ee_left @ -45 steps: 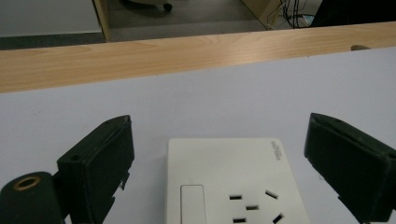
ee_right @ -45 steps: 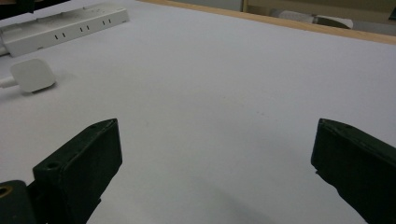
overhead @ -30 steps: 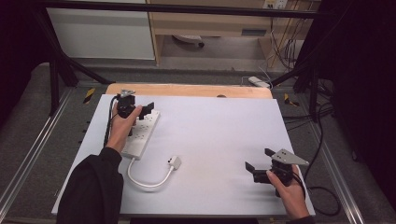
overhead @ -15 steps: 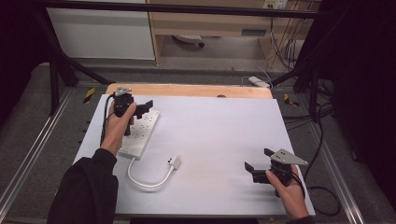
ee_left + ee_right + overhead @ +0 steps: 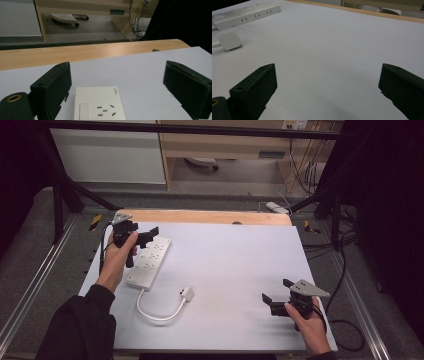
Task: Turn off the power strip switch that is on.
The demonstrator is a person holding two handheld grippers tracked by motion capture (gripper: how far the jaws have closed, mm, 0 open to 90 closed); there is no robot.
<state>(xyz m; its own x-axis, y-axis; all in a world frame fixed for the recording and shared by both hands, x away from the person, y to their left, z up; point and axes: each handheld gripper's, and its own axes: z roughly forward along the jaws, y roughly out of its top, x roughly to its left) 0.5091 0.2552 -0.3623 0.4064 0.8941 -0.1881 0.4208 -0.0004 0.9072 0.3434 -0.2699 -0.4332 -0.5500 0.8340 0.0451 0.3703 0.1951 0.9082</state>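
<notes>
Left gripper (image 5: 145, 236) hovers wide open over the far end of the power strip (image 5: 148, 262), likely lining up a grasp there. Its plug (image 5: 187, 293) lies loose mid-bench. Right gripper (image 5: 276, 297), also wide, waits well apart near the bench (image 5: 240, 255) edge.

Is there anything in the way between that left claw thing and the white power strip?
Nothing visible. The left gripper, its fingers spread open, sits right at the power strip, whose far end lies between them on the bare white table.
</notes>
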